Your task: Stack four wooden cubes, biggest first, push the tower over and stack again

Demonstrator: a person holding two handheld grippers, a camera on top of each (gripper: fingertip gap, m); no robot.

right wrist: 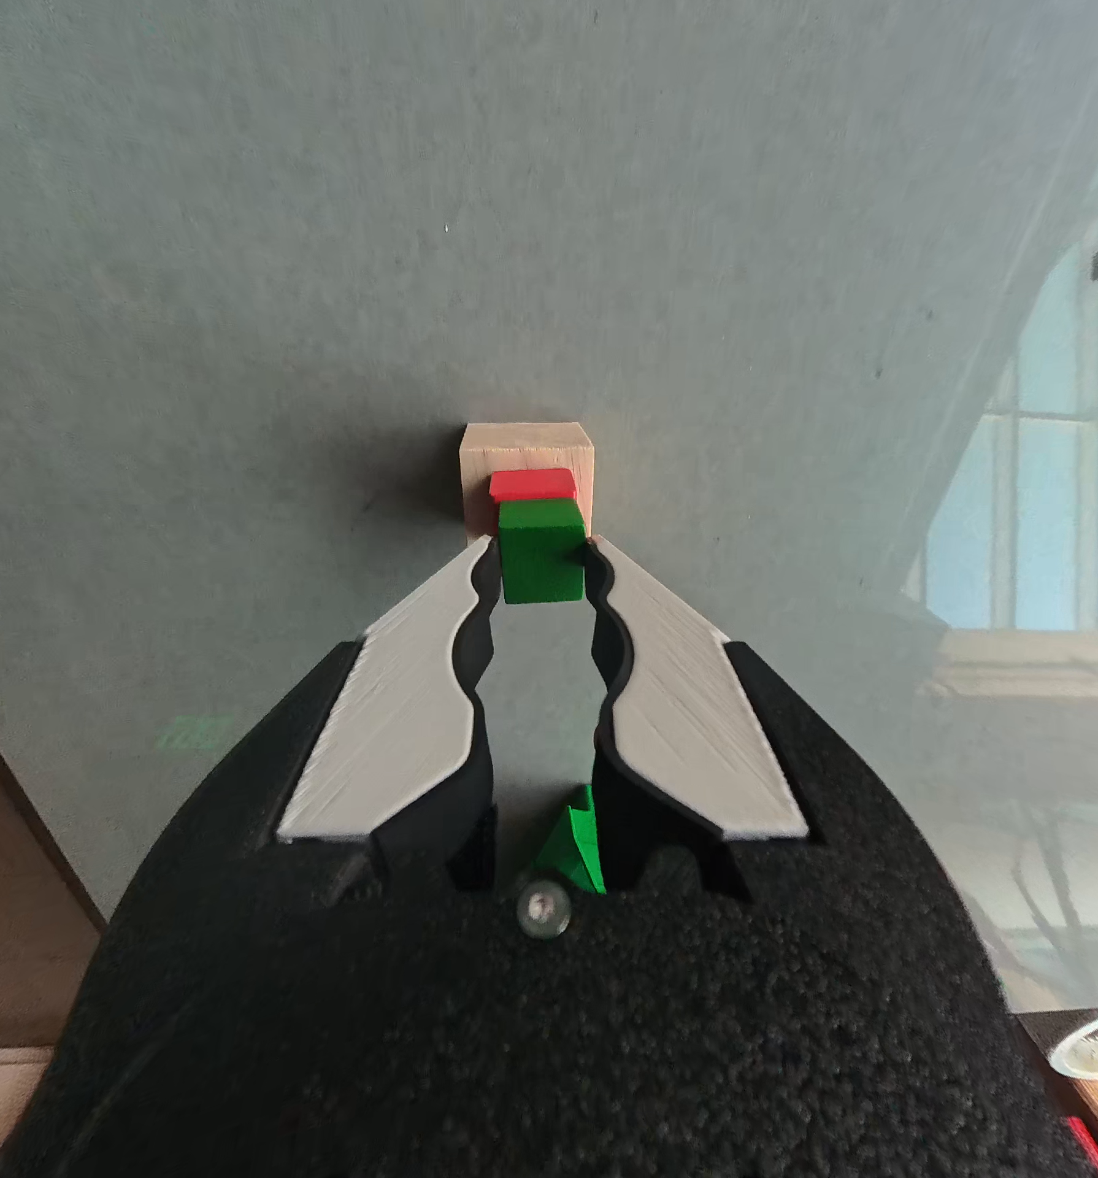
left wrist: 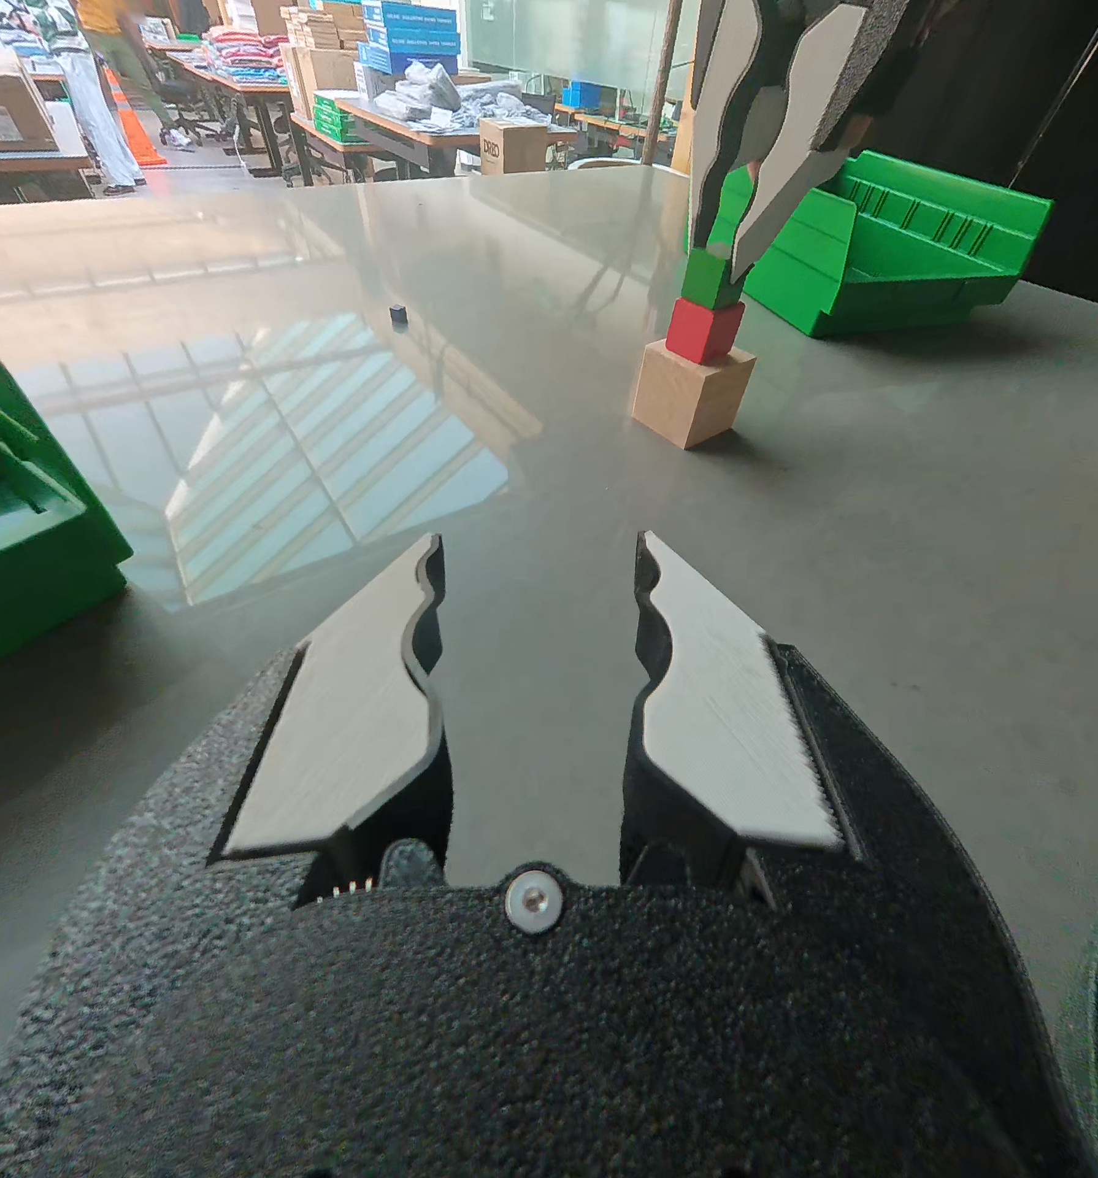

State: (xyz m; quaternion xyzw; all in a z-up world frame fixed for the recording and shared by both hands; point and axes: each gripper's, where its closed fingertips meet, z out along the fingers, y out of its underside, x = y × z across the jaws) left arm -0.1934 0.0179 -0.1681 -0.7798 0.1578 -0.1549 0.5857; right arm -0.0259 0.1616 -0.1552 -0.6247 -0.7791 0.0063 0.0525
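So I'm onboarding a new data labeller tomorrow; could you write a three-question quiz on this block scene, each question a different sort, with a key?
1. Multiple choice: which block sits directly on the wooden block? A) red block B) green block C) small dark cube
2. True or false: the left gripper is holding a block.
3. Fill in: the right gripper has its jaws on the ____ block at the top of the stack.

Key: 1) A. 2) False: its jaws are open over the bare grey table. 3) green.
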